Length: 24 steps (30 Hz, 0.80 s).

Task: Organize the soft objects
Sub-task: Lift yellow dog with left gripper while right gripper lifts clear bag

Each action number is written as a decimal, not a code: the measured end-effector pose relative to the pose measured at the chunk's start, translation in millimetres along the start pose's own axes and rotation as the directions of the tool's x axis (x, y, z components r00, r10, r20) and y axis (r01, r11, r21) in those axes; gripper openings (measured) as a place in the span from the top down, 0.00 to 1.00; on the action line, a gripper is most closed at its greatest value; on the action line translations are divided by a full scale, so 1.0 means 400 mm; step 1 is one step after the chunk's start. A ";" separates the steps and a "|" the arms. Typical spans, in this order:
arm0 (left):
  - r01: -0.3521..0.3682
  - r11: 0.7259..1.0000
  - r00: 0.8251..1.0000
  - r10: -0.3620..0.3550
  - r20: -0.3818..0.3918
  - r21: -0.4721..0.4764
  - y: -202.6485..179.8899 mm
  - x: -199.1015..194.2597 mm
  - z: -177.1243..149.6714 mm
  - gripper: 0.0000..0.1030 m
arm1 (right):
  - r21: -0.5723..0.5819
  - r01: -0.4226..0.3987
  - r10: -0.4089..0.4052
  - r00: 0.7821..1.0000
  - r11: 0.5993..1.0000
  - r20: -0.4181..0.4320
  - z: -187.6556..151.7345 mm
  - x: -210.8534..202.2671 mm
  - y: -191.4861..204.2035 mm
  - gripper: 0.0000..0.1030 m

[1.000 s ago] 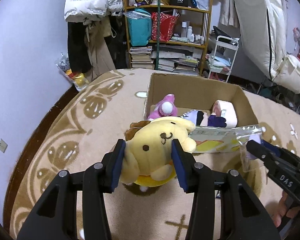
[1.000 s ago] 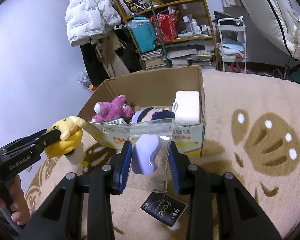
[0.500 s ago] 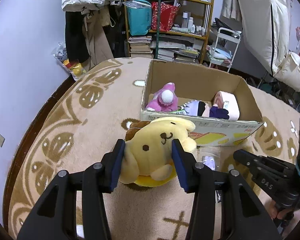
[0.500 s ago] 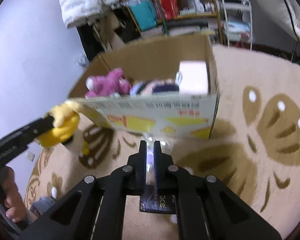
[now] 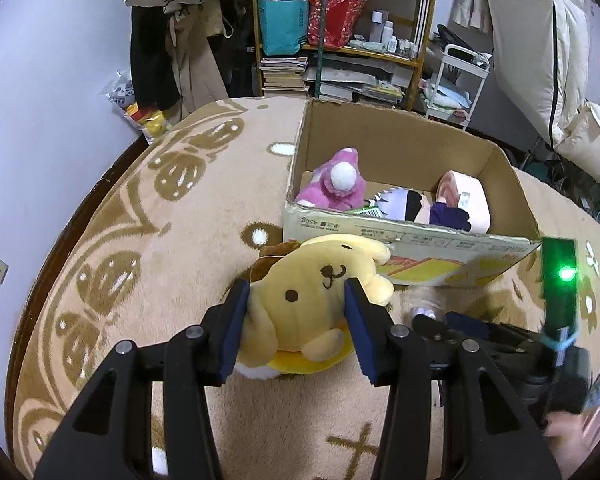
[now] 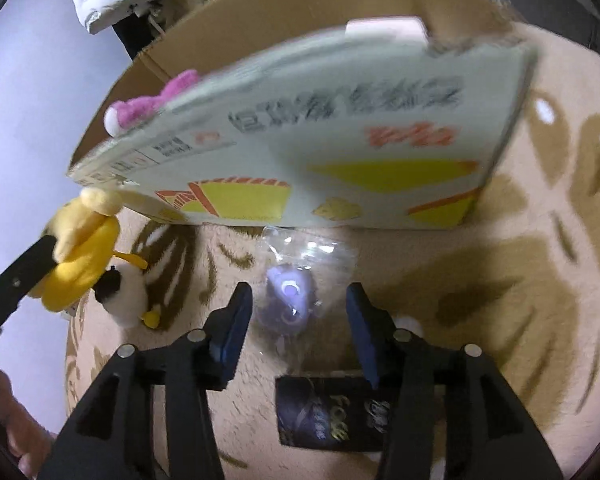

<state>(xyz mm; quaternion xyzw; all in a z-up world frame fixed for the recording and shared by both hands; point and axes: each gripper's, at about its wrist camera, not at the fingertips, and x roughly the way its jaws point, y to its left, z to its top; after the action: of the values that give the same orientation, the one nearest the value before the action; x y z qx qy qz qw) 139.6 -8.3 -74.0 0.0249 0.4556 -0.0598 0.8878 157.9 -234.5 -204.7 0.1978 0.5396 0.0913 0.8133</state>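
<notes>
My left gripper (image 5: 296,320) is shut on a yellow dog plush (image 5: 312,304) and holds it above the rug, in front of the cardboard box (image 5: 380,128). The box holds a pink plush (image 5: 336,188), a dark-haired doll (image 5: 416,206) and a pink-white block (image 5: 464,196). My right gripper (image 6: 298,320) is open low over the rug, its jaws on either side of a clear bag with a purple soft toy (image 6: 290,296) lying by the box's printed front wall (image 6: 340,140). The yellow plush also shows at the left of the right wrist view (image 6: 80,256).
A black "Face" packet (image 6: 332,416) lies on the rug under the right gripper. A small white and black plush (image 6: 128,300) lies by the box's left corner. Shelves (image 5: 340,40), hanging clothes and a white cart (image 5: 456,84) stand behind the box.
My right gripper dropped from above the box to the rug; its jaws closed, then reopened, and the bagged purple toy now lies on the rug between them. The left gripper kept hold of the yellow plush.
</notes>
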 end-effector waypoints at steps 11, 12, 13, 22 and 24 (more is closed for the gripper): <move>-0.028 1.000 0.999 0.027 0.022 0.003 0.002 -0.003 0.000 0.55 | -0.144 0.144 -0.137 0.989 0.979 0.052 -0.036 0.034 0.061 0.74; -0.033 0.999 0.999 0.032 0.030 0.005 0.001 -0.006 -0.001 0.55 | -0.153 0.145 -0.137 0.989 0.978 0.059 -0.040 0.031 0.064 0.83; -0.036 0.999 0.999 0.036 0.037 0.005 0.003 -0.008 -0.002 0.55 | -0.158 0.150 -0.140 0.988 0.976 0.068 -0.042 0.028 0.065 0.85; -0.047 0.999 0.990 0.048 0.132 -0.007 0.014 -0.081 -0.003 0.55 | -0.184 0.135 -0.098 0.976 0.974 0.195 -0.069 -0.085 0.087 0.88; -0.037 0.999 0.984 0.038 0.173 -0.011 0.014 -0.110 0.004 0.55 | -0.188 0.131 -0.083 0.967 0.973 0.241 -0.067 -0.126 0.088 0.88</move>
<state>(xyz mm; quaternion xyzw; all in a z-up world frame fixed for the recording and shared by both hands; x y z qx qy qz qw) 116.2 0.8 -37.3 0.0250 0.3762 -0.0433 0.9252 115.3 -214.7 -156.6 0.0938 0.4387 0.0778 0.8903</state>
